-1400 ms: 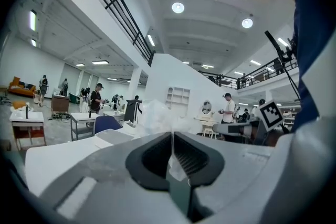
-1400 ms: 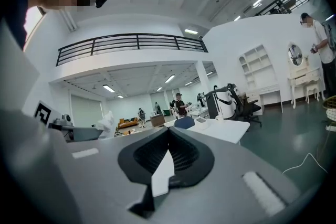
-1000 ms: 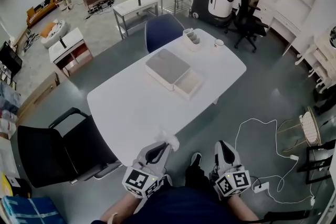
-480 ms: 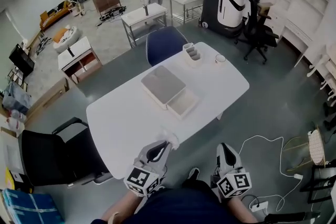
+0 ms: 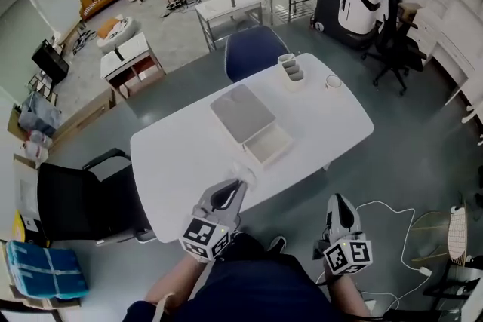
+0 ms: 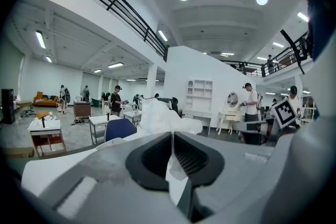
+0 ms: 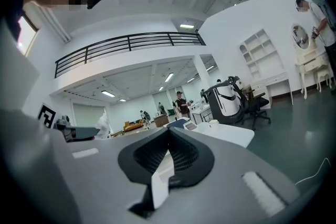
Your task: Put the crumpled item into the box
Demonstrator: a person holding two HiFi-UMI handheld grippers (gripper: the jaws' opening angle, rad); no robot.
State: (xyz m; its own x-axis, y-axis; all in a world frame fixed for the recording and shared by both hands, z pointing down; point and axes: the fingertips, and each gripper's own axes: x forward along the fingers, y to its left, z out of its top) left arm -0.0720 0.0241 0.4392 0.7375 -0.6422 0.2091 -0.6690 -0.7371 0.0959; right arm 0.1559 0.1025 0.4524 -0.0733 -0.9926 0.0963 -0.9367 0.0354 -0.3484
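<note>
White crumpled paper-ish stuff, that was the crumpled item (image 6: 157, 117), and it was pinched in the left gripper (image 5: 237, 186). The jaws were squeezed tight on a thin fold of it, with the bulk puffing out past the tips. It hung over the table (image 5: 181, 162) edge on the person's side of the box (image 5: 272, 148), near it but not over it. The box sat open and looked empty, with its grey lid (image 5: 240, 112) lying against its far-left side. The right gripper (image 5: 339, 201) was well off to the right of the box, past the table edge, with its jaws pressed together on nothing.

My take: the step in hand was carrying it over. To do that well I'd hold the squeeze firm, since only a thin bit was caught. Then go forward until the wad sat square over the open part, not the lid. Drop low before letting go, so something that light couldn't bounce out.
</note>
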